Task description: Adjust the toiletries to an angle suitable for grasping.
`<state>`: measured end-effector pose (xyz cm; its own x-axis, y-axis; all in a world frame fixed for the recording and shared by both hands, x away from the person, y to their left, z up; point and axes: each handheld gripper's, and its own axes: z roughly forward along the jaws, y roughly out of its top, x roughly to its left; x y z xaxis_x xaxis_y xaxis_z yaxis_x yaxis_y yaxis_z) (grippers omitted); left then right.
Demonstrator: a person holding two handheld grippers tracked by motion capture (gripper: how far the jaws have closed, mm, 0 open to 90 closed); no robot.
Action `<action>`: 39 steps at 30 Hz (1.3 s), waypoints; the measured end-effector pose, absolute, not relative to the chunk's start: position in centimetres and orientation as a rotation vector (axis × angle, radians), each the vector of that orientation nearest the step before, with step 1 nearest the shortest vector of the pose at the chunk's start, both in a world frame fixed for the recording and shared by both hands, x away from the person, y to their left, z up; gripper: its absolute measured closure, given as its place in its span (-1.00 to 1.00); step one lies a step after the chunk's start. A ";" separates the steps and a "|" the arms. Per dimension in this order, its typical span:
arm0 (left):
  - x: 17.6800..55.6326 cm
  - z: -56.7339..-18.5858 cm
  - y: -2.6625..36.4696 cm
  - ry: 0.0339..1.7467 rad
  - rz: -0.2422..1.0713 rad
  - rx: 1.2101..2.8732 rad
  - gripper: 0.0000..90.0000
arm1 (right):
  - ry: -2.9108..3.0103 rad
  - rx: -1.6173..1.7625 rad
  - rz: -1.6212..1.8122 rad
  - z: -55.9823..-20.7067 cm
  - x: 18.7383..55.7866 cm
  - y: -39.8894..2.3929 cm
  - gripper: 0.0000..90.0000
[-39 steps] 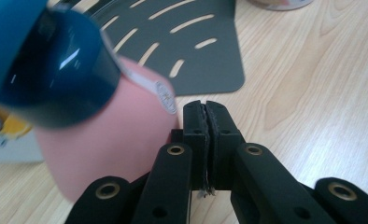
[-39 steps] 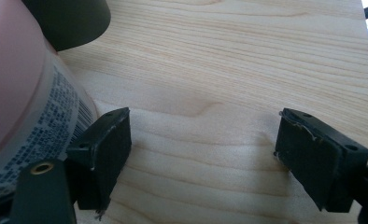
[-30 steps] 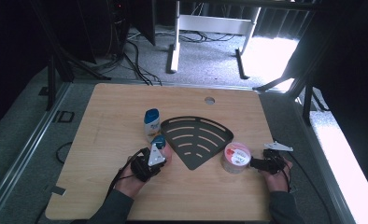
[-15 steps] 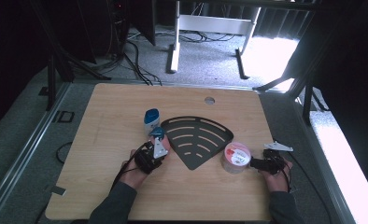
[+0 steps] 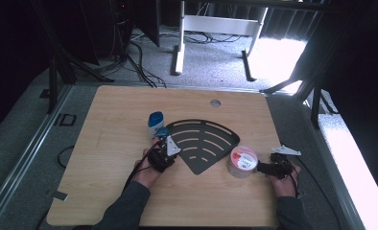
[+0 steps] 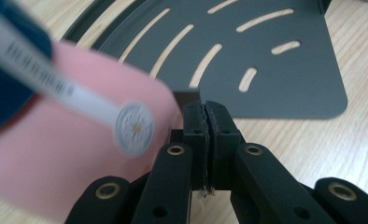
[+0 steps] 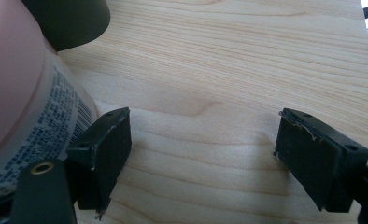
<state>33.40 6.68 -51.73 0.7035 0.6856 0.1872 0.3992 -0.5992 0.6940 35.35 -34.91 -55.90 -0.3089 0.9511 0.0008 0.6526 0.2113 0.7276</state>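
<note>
My left gripper (image 5: pixel 164 142) lies at the left edge of the black slotted fan-shaped plate (image 5: pixel 204 143). In the left gripper view its jaws (image 6: pixel 205 110) are pressed together. A blurred pink packet with a blue end and a white stripe (image 6: pixel 70 116) hangs against their left side, seemingly pinched by a thin edge. Its blue end (image 5: pixel 162 132) sits at the jaw tips. My right gripper (image 5: pixel 262 167) stands open just right of a pink tub with a red and white lid (image 5: pixel 243 161). The tub (image 7: pixel 23 107) is outside the left finger (image 7: pixel 109 149), and only bare wood lies between the jaws (image 7: pixel 201 140).
A white bottle with a blue cap (image 5: pixel 155 122) stands upright just beyond the left gripper, off the plate's left corner. The wooden table (image 5: pixel 115 124) has a round hole (image 5: pixel 215 103) near its far edge. Cables trail from both grippers toward the near edge.
My left hand has moved away from the near edge toward the blue-capped bottle and the plate's left corner, taking the blue-ended packet along. The right gripper and tub have stayed put.
</note>
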 end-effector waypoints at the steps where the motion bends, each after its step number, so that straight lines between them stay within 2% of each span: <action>1: 33.6 -51.7 6.6 0.827 0.591 2.271 0.95 | 2.040 1.483 0.881 -55.9 35.3 -34.9 -0.60; 17: 34.5 -51.9 7.3 0.875 0.575 2.229 0.98 | 2.040 1.484 0.882 -55.9 35.3 -34.9 -0.60; 33: 33.0 -53.3 10.2 0.857 0.418 2.211 0.67 | 2.027 1.485 0.881 -55.9 35.3 -34.9 -0.51; 35: 32.9 -53.6 10.3 0.869 0.394 2.200 0.57 | 2.043 1.474 0.884 -55.9 35.2 -34.9 -0.52; 37: 32.8 -53.9 10.4 0.875 0.374 2.200 0.54 | 2.039 1.481 0.879 -55.8 35.2 -35.0 -0.42; 39: 32.7 -54.1 10.2 0.877 0.364 2.206 0.50 | 2.044 1.466 0.891 -55.7 35.0 -35.1 -0.18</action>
